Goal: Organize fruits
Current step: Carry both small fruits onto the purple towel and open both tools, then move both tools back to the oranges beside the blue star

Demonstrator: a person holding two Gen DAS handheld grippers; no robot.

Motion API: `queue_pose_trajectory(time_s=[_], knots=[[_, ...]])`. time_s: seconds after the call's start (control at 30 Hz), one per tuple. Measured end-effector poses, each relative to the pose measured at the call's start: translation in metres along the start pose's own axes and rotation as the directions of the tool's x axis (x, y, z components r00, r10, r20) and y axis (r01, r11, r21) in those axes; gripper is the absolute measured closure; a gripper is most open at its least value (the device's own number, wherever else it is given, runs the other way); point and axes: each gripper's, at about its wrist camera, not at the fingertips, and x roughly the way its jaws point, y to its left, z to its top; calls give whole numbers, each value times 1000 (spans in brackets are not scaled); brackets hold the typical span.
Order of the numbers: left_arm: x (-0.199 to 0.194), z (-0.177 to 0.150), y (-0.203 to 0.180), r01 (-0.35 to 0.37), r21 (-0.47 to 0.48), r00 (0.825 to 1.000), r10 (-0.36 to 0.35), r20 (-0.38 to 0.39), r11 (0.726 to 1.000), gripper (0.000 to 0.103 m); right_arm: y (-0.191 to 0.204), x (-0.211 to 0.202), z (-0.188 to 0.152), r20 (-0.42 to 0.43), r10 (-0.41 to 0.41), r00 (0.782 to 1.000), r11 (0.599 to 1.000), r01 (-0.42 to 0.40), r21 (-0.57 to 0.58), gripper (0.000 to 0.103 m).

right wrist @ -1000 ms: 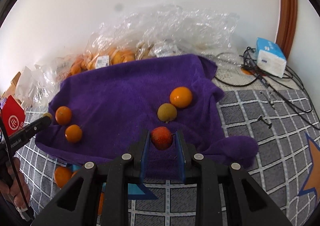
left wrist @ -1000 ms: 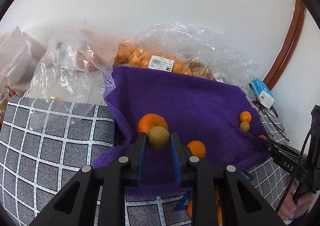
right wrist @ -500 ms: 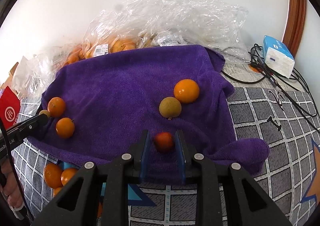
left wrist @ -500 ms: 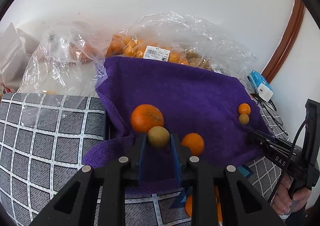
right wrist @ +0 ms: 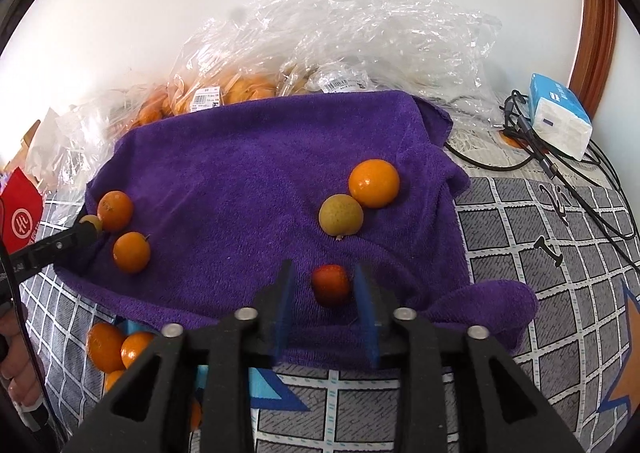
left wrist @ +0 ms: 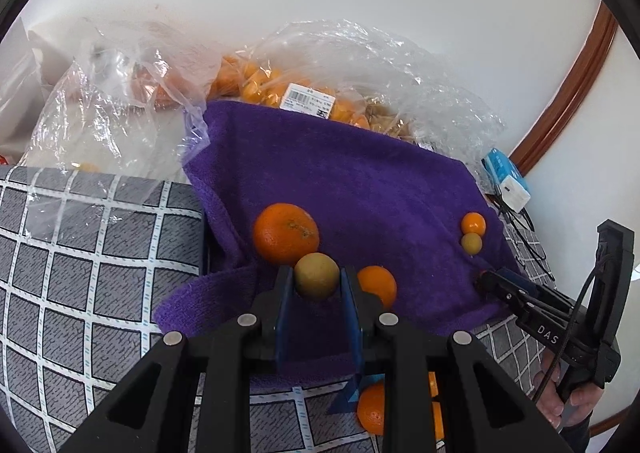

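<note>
My right hand-held gripper (right wrist: 324, 285) is opening around the red fruit (right wrist: 330, 285) at the purple towel's (right wrist: 240, 181) 6 o'clock edge, so I'd lift straight off. My left hand-held gripper (left wrist: 316, 285) clamps the green-yellow fruit (left wrist: 316, 275) beside the big orange (left wrist: 286, 233).

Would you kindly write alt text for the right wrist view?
The right gripper has its jaws opening around a small red fruit lying on a purple towel. Farther on the towel sit a yellow-green fruit touching an orange, with two more oranges at the left edge.
</note>
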Motion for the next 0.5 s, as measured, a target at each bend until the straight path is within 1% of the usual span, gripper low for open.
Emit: queue_pose_trajectory(time_s=[0.07,0.2,0.27,0.33,0.47,0.5], knots=[[3,0,-2,-21,3,1000,21,-19,1000,80,-2,-6,-2,8,11,1000,1000,-11,4,59],[11,0,-7,-87,14,995,87,-55,996,80,-4,-16,-8,25,8,1000,1000,-8,-2,59],[16,-1,-10,-149,34,986,151,-73,988,80,-6,-23,-10,36,14,999,1000,-14,5,59],[18,-2,-14,-188,57,979,192,-69,981,80,-7,-27,-12,40,16,999,1000,-16,4,59],[18,-3,-13,-208,57,974,212,-75,976,79,-5,-39,-19,46,4,999,1000,-4,-1,59],[16,-3,-13,-206,51,975,210,-80,977,76,-5,-41,-21,45,7,999,1000,-7,-1,59]])
